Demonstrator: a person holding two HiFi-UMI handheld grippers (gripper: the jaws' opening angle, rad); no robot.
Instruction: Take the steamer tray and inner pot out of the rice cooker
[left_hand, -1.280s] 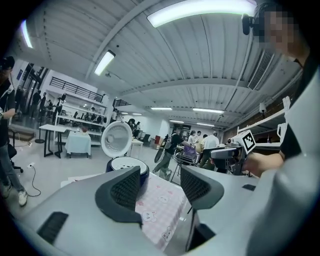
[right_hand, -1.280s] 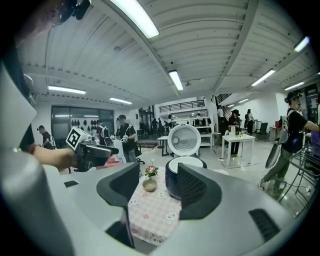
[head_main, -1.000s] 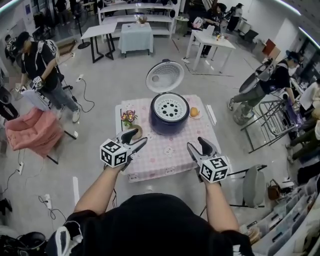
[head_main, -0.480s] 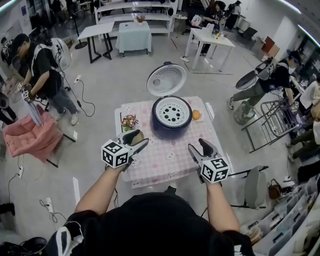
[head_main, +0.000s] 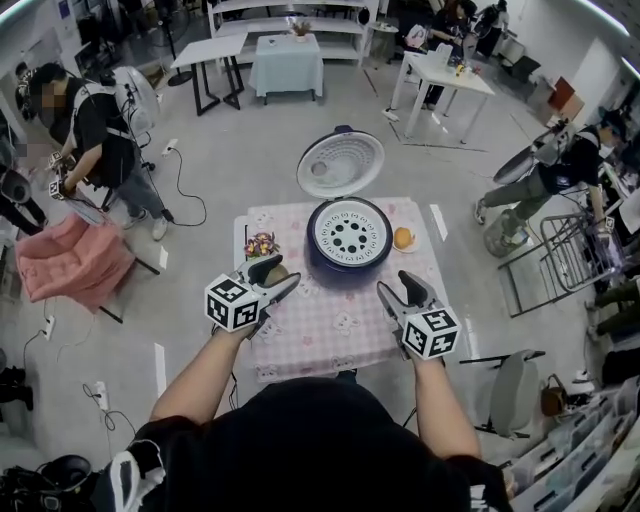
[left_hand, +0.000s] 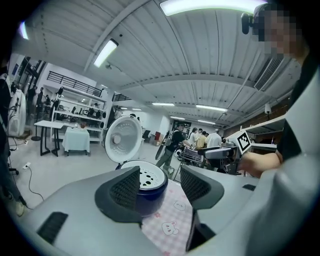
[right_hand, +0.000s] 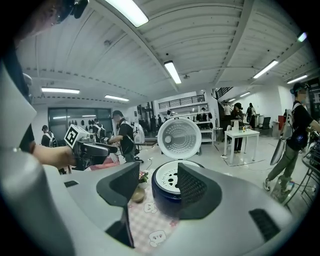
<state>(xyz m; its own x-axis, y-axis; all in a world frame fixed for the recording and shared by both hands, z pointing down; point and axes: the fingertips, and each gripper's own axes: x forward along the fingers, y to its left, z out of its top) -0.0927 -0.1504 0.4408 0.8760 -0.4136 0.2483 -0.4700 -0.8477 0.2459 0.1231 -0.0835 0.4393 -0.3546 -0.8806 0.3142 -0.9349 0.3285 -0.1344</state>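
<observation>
Hovering above the near edge of the table (head_main: 310, 330), both claws are empty and spread wide, well short of the cooker (head_main: 340, 268). The left claw (head_main: 274, 276) hangs over the table's left side, its jaws far apart with nothing between them. Its own view looks through the gap at the cooker's dark blue body and the pink checked cloth (left_hand: 172, 222). The right claw (head_main: 397, 285) hangs over the right side, jaws just as far apart and bare, with the cooker framed in the gap. Each claw shows in the other's view, held out beside it.

The cooker stands toward the table's far edge, near the middle. Its lid (head_main: 340, 163) is tipped open and back, so the pale, dimpled inside faces up. The tray (head_main: 349, 232), a white disc with round holes, sits flat in the cooker's mouth and covers it, so the pot cannot be seen. A round orange thing (head_main: 403, 238) sits just right of the cooker. To the cooker's left stands a little bunch of flowers (head_main: 259, 243), and near it a brown bowl (right_hand: 136, 194), close by the left claw's jaws. A person (head_main: 95, 130) stands on the floor well left of the table.
</observation>
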